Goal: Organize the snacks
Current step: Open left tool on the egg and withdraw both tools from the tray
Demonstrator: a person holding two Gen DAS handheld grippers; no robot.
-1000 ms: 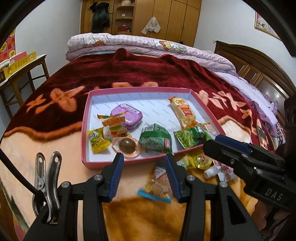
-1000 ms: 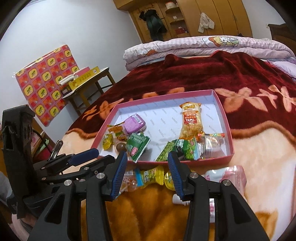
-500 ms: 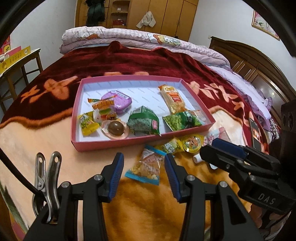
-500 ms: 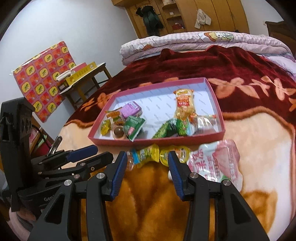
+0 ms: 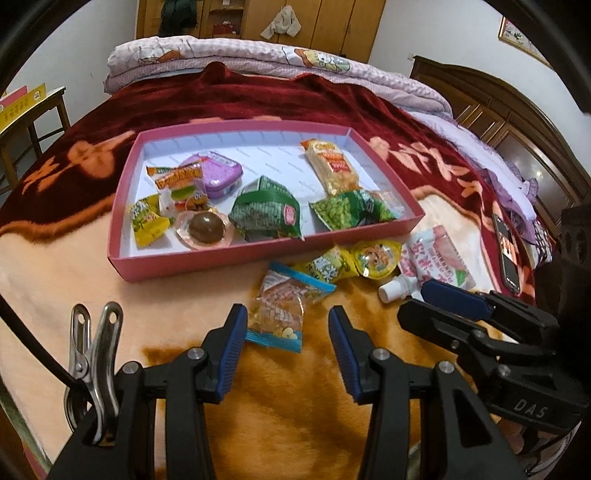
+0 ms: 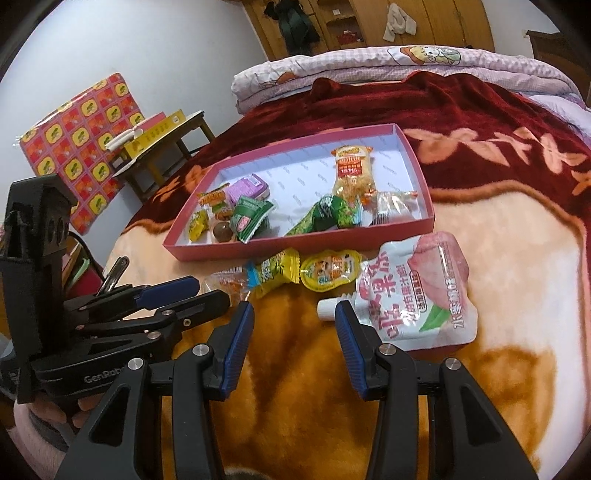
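Pink tray on bed blanket, frame centre, snacks inside; blue-edged packet below it between open, empty left claw; right claw open, empty.

Print on the snack wrappers in the pink tray too small to read, clear packet half hidden behind the left gripper, juice pouch partly covered by the right gripper, phone screen blurred, wardrobe top cut off by the frame edge
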